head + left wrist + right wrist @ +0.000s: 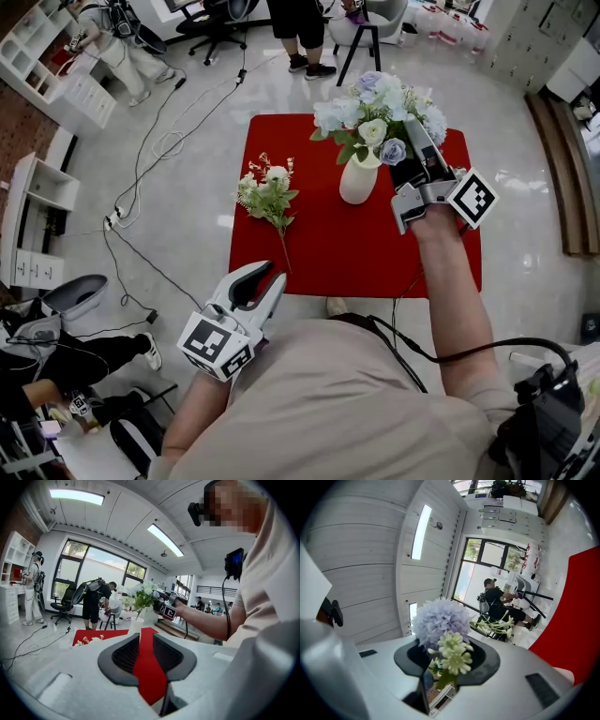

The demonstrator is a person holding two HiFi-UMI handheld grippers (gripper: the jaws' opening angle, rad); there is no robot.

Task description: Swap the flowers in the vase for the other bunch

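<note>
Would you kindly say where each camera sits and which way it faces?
Head view: on the person's head, looking steeply down at red table, vase, bouquet; shows torso, forearms, left claw, right claw.
Left gripper view: on the left claw, facing roughly level across the table; shows right arm, chest.
Right gripper view: on the right claw, tilted up at ceiling and windows, bouquet between its jaws; no body.
Shared: head and left gripper views both show vase and right claw.

Your table (319, 253): solid red. Vase (358, 180): plain white. Bouquet (375, 117): lavender, pale blue, cream blooms, green leaves. Loose bunch (269, 195): small white blossoms, green stems. Your left gripper (270, 279) and right gripper (416, 128): white shells, black pads, black-and-white square-marker cubes (217, 345). Your shirt (328, 403): beige. Floor (187, 187): glossy pale grey.
</note>
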